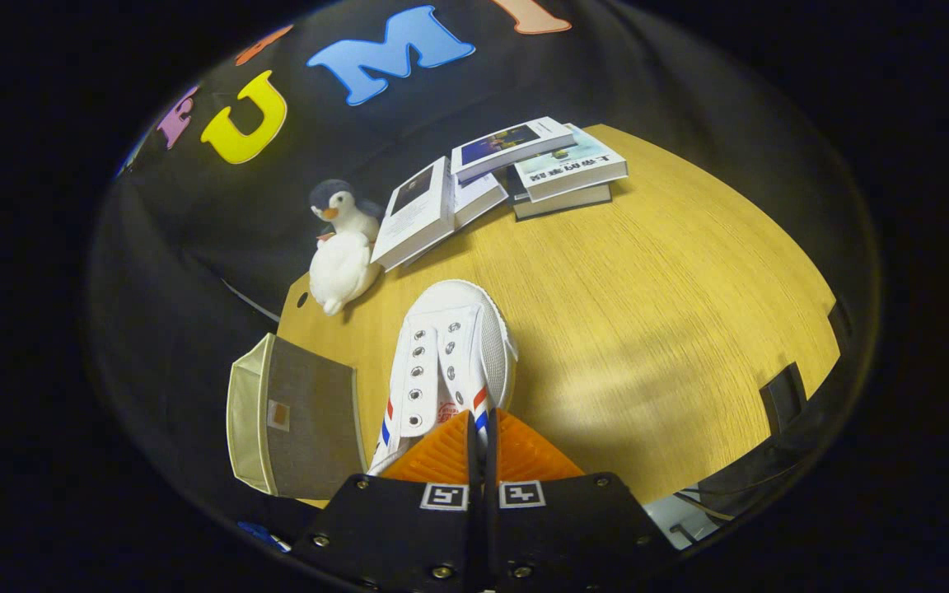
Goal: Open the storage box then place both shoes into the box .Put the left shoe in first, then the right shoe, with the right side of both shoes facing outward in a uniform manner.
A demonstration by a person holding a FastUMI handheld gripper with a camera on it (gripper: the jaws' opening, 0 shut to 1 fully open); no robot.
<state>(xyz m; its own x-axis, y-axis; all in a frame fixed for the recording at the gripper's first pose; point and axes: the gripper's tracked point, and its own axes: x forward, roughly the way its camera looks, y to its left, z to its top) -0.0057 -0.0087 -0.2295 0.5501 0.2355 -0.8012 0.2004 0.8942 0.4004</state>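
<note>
The gripper (479, 428) held a white shoe (450, 362), its two orange fingers (437, 453) drawn almost together and pinching the shoe's rear, it seemed at the heel or tongue, with the toe pointing away over the table (647, 329). Whether this was the left or right shoe could not be told. The box (293, 416), a grey fabric bin with a pale rim, lay tipped on its side just left of the shoe at the table's near left corner; its opening was not clearly visible, so whether it stood open or held a shoe could not be judged. At best one shoe was in hand and not yet inside. For room, the wood to the right of the shoe was bare and wide. Beyond the toe lay a plush penguin (343, 247) and a pile of books (516, 173), well apart. The box sat close to the table's left edge, so a push could slide it off
</note>
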